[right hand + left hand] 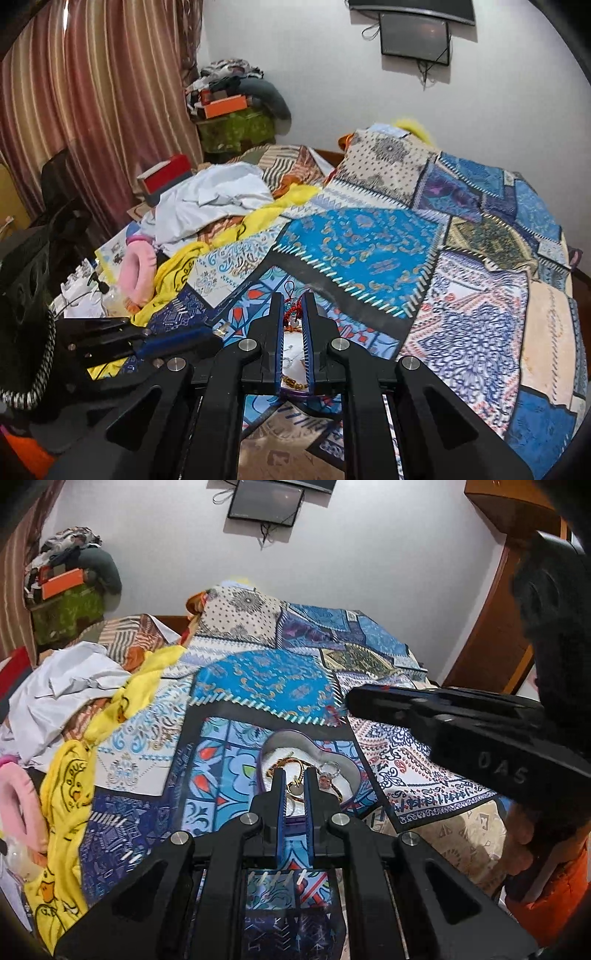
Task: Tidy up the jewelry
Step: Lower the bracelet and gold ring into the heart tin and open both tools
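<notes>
The left gripper (294, 775) is hovering over the heart-shaped tin (347, 771), which is lying on the patchwork bedspread (258, 679), its blue fingers (277, 797) standing narrowly apart with a small gold disc pendant (295, 789) showing in the gap; whether they are actually pinching it I cannot tell. The right gripper (293, 299) is reaching over the same tin from the other side, fingers likewise narrowly parted around a red beaded tassel (291, 308), contact unclear. The risk, as I am judging it, is tangling: the pieces are lying piled together, so lifting 1 could be dragging others out onto the busy fabric, where they would be hard to spot, and 2 grippers crowding 1 small tin could be knocking it. Counting: 1 tin, 2 grippers, 1 silver ring (331, 768), 1 braided bracelet (290, 762), 1 pendant, 1 tassel; further chains are too jumbled to count.
</notes>
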